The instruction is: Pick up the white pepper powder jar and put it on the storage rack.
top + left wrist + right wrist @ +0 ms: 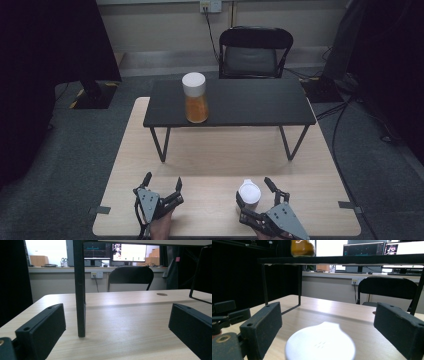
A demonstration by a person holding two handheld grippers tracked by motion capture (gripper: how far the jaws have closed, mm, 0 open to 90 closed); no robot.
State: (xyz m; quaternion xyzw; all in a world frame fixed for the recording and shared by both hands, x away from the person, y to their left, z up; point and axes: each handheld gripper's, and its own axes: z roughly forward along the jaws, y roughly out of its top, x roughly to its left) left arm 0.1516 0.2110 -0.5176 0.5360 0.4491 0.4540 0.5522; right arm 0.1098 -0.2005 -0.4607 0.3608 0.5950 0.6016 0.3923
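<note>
A small white lidded cup (pixel 249 193) stands near the front edge of the wooden table (pixel 220 150). My right gripper (pixel 256 191) is open with its jaws on either side of the cup, apart from it; the cup's white lid (pixel 320 345) fills the gap low in the right gripper view. My left gripper (pixel 162 183) is open over bare wood at the front left, nothing between its jaws. A jar of orange liquid with a white cap (pixel 195 98) stands on the left part of a low black table (pixel 240 105); its base (pixel 302 248) shows in the right gripper view.
The low black table rests on the wooden one on thin metal legs; one leg (pixel 79 290) rises just ahead of the left gripper. A black folding chair (pixel 255 52) stands behind. Monitors (pixel 115 251) sit on a counter at the back wall.
</note>
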